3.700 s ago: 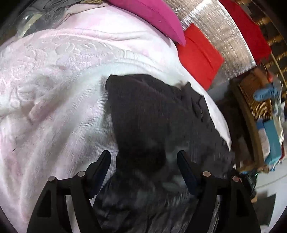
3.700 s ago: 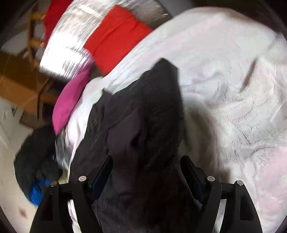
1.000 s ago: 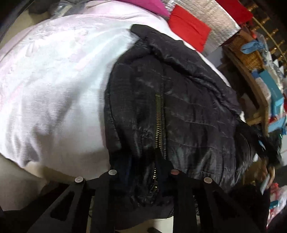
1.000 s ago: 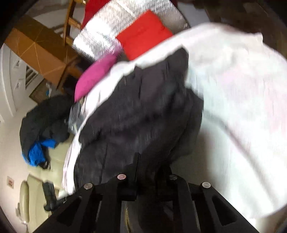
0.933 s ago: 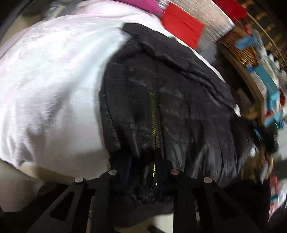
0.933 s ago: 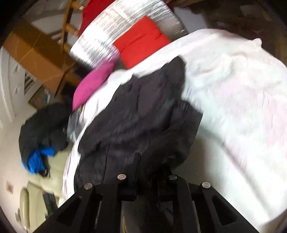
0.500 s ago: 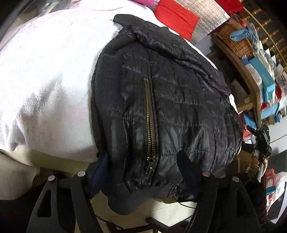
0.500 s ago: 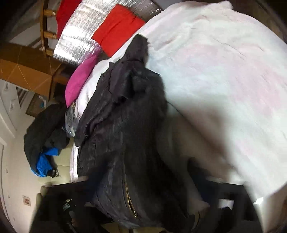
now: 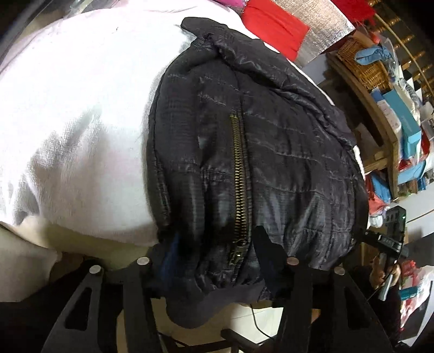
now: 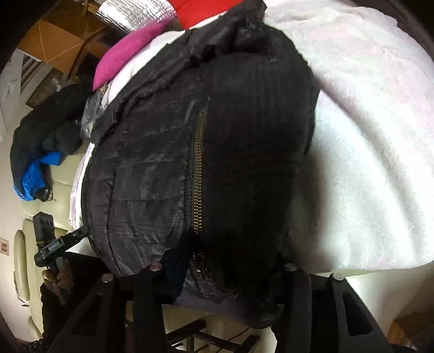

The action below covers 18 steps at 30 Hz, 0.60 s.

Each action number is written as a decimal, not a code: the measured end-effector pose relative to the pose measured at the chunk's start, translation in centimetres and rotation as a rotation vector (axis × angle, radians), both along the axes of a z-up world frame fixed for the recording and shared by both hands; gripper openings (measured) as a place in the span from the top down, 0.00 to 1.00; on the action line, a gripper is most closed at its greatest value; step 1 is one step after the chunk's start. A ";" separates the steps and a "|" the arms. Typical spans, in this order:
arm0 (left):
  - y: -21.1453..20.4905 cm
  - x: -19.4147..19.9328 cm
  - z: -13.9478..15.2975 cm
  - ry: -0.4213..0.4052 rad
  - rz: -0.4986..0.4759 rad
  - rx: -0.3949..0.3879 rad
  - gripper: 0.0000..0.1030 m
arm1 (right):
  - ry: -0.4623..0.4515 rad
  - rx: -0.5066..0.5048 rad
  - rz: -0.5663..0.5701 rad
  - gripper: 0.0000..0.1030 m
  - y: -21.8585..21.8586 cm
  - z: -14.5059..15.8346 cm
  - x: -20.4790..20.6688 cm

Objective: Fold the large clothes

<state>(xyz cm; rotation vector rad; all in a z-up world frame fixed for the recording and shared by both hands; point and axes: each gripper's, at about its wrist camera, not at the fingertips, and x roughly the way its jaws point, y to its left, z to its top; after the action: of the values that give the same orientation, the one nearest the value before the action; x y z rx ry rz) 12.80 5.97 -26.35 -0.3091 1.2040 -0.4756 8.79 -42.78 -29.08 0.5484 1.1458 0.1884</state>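
A black quilted puffer jacket (image 9: 271, 152) with a brass zipper (image 9: 238, 173) lies spread over the near edge of a pale pink, fluffy blanket-covered bed (image 9: 67, 108), its ribbed hem hanging off the near side toward both cameras. In the left wrist view the left gripper (image 9: 214, 252) sits at that hem with its two black fingers (image 9: 267, 249) spread moderately apart on either side of the zipper's lower end; the hem fabric bulges between and over them, but nothing is pinched. In the right wrist view the right gripper (image 10: 230, 263) is likewise at the hem near the zipper pull, its fingers (image 10: 176, 260) parted with the dark fabric lying between them and loose rather than clamped; the right-hand finger is mostly lost in shadow. The jacket's collar end points to the far side of the bed, toward a red cushion (image 9: 274, 24) and a silver foil-like panel (image 9: 322, 30). A magenta pillow (image 10: 127, 51) lies at the far left of the jacket in the right wrist view, and further left a heap of dark clothing with a bright blue garment (image 10: 35, 176) rests on a cream surface. To the right in the left wrist view stands a wooden shelf (image 9: 379, 130) cluttered with a wicker basket (image 9: 360, 62) and blue boxes. Each view also catches the other handheld gripper from the side, gripped by a hand (image 9: 385, 271) beside the jacket's edge
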 end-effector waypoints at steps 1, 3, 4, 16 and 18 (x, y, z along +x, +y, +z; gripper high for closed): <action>-0.2 -0.1 0.1 -0.009 -0.012 0.006 0.48 | -0.007 -0.012 0.011 0.49 0.3 0.1 0.0; -0.9 -0.2 0.4 -0.041 -0.035 0.034 0.66 | -0.020 -0.038 0.024 0.64 0.7 0.5 0.0; -1.0 -0.2 0.6 -0.051 -0.041 0.042 0.72 | -0.030 -0.033 0.020 0.66 0.6 0.9 0.0; -1.0 4.7 7.6 -0.208 -0.046 -0.214 0.96 | -0.362 0.051 -0.051 0.85 -1.2 10.7 4.6; -1.0 5.9 8.4 -0.238 -0.031 -0.211 0.96 | -0.366 0.088 -0.084 0.85 -1.6 10.7 6.6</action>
<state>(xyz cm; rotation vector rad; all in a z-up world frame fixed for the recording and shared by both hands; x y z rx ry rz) 18.65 5.00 -17.95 -0.4026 0.9294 -0.6495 15.35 -44.36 -18.36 0.6097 0.7599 0.2562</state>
